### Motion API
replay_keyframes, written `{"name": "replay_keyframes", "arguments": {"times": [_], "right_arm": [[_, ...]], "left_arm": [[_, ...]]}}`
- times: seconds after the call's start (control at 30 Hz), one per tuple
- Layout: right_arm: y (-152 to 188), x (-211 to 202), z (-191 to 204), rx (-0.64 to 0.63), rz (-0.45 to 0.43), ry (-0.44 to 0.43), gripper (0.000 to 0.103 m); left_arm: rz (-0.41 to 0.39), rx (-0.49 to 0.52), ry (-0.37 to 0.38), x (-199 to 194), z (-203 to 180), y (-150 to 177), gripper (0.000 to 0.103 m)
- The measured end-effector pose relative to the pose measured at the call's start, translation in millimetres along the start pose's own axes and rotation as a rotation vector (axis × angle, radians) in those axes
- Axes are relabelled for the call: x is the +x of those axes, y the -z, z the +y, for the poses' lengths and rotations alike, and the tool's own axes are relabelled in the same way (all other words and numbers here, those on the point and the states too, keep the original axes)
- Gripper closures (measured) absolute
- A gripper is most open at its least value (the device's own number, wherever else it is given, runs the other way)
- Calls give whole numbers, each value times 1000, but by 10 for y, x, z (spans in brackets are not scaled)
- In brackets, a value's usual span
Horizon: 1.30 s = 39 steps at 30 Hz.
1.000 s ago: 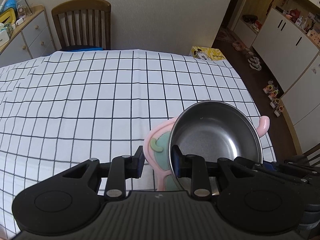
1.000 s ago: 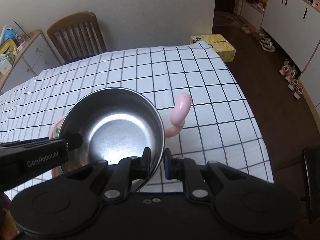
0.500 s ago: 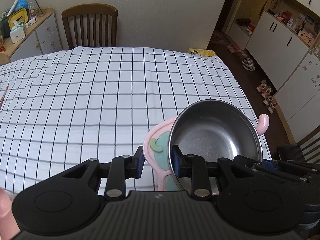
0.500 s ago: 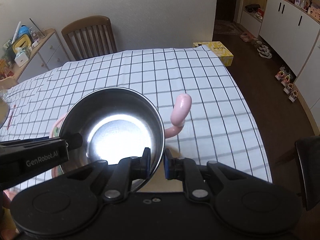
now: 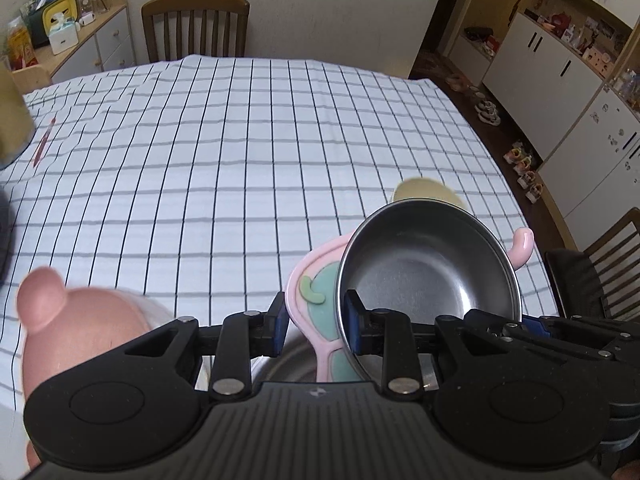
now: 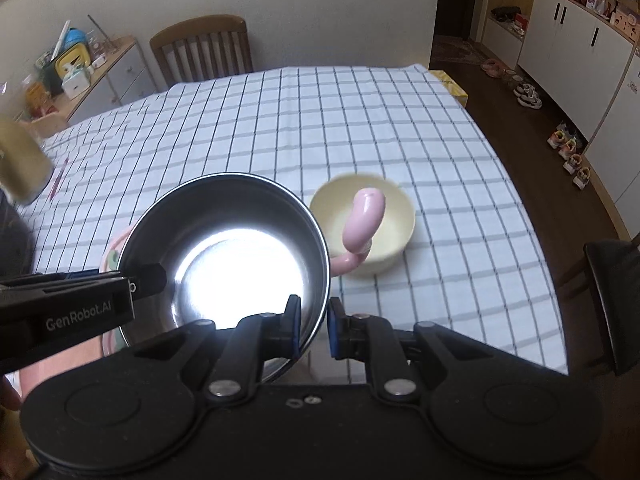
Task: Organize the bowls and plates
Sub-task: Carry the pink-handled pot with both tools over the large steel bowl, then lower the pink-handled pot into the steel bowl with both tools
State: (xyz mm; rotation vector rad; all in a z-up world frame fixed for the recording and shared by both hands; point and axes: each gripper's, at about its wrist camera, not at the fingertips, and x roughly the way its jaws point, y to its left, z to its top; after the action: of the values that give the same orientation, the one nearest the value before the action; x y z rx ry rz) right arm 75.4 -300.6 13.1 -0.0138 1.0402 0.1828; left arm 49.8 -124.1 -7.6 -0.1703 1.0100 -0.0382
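1. Right gripper: jaws nearly closed, pinching the near rim of the steel bowl at lower centre of its view. Bowl is in the air, tilted toward the camera, glare on its bottom.
2. Left gripper: jaws part open, clamped across the bowl's opposite rim together with the edge of the pink plate stacked under it. So both grippers carry one stack. A pink curled handle sticks out past the bowl, apparently part of the plate.
3. Progress, my read: bowl is nested on the plate, so that pairing is done. Stack is not set down yet.
4. Left to do: a cream bowl sits alone on the cloth, right of centre in the right view, just beyond the stack. Another pink dish is at lower left of the left view, blurred; a steel rim shows below the left jaws, can't tell what it is.
5. Surface: table under a white cloth with black grid, mostly bare, slightly wrinkled; a red pen at the left edge.
6. Room: wooden chair at the far side, cluttered sideboard upper left, white cabinets and shoes along the right.
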Motion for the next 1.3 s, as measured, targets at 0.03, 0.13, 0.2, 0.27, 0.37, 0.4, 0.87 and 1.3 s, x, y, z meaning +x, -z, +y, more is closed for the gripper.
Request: {"name": "replay_keyframes", "arguments": {"times": [0.03, 0.13, 0.2, 0.27, 0.37, 0.4, 0.87, 1.3], "right_arm": [[61, -10, 17, 0, 6, 0, 89], [268, -39, 71, -1, 23, 3, 89], [391, -50, 101, 1, 31, 2, 89], [484, -49, 124, 4, 40, 3, 89], [604, -25, 143, 8, 54, 6, 89], [648, -15, 146, 10, 59, 7, 89], [936, 159, 146, 12, 88, 12, 90], [988, 238, 154, -3, 107, 8, 93]], "left_arm": [[5, 1, 1, -11, 23, 67, 75], [23, 8, -3, -25, 69, 235, 75], [32, 13, -3, -32, 92, 348, 75], [44, 14, -3, -16, 116, 422, 75], [59, 20, -3, 9, 130, 536, 75], [62, 25, -2, 17, 150, 596, 75], [104, 67, -29, 250, 171, 840, 75], [127, 66, -43, 309, 201, 872, 76]]}}
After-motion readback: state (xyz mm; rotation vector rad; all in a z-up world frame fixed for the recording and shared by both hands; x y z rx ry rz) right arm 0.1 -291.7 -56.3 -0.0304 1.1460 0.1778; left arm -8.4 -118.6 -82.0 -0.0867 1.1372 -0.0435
